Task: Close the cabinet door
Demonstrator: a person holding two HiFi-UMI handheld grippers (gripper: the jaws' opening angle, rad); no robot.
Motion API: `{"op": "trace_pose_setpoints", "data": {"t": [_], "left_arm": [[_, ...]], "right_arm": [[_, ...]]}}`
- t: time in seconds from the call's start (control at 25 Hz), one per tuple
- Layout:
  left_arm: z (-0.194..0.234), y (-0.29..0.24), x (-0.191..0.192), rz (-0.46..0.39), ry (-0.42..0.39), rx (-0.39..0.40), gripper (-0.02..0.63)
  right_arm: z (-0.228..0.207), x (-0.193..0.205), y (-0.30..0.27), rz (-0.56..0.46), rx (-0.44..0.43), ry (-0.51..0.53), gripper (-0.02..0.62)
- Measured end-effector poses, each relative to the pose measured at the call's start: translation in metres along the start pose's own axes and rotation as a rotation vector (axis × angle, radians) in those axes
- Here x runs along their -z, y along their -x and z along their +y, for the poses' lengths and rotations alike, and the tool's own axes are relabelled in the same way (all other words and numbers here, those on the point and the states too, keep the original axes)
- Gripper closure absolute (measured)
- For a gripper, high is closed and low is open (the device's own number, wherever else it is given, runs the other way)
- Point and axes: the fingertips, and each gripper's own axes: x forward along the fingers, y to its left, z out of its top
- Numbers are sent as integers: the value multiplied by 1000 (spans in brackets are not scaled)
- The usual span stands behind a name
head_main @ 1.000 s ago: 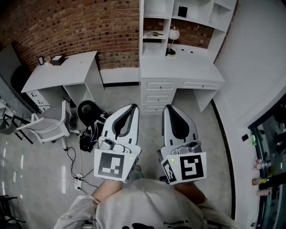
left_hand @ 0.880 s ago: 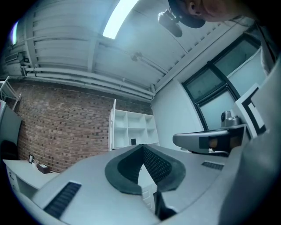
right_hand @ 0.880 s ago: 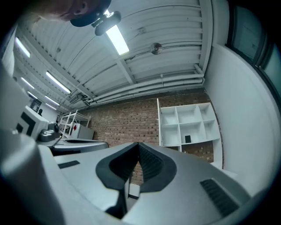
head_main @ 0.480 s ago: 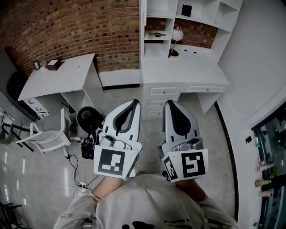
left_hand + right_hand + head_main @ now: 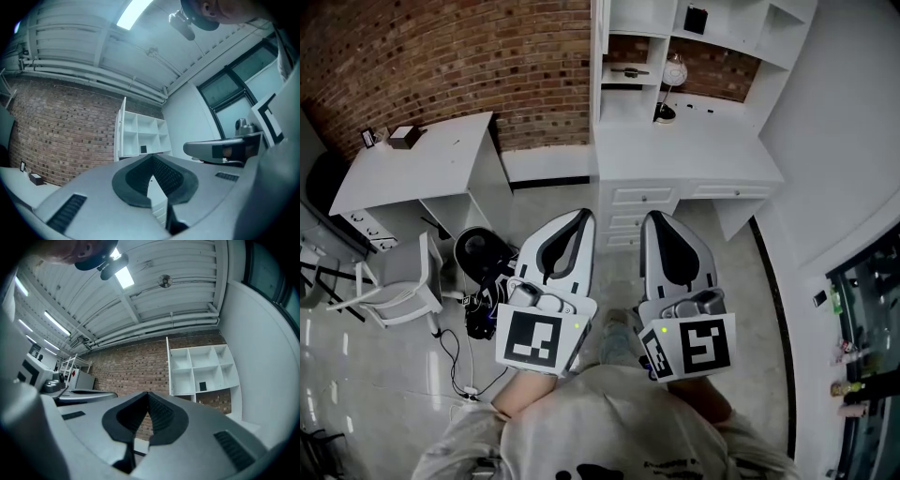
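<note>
Head view: the door [image 5: 596, 56] stands ajar at the hutch's [image 5: 712, 47] left edge, upright with its long axis vertical, seen edge-on and swung out toward the person. A desk [image 5: 684, 155] sits below it, and bare floor [image 5: 619, 202] lies between desk and grippers. Left gripper [image 5: 580, 217] and right gripper [image 5: 652, 218] hang side by side, jaws pressed together on nothing. Chair [image 5: 394, 286] and cables [image 5: 455, 347] crowd the left, with a wall [image 5: 844, 141] on the right.
</note>
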Motion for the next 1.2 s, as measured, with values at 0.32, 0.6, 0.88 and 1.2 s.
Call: {"op": "trace_pose_setpoints", "data": {"t": [0.32, 0.6, 0.88, 1.2], "left_arm": [[23, -52, 20, -8, 3, -9, 598], [51, -122, 35, 14, 2, -23, 598], [77, -186, 42, -2, -14, -65, 598], [84, -235, 46, -12, -32, -106, 598]], "right_arm": [[-25, 20, -51, -5, -18, 9, 578], [-62, 39, -121, 6, -45, 8, 578], [-104, 50, -180, -12, -69, 1, 578], [-139, 60, -220, -32, -114, -15, 578]]}}
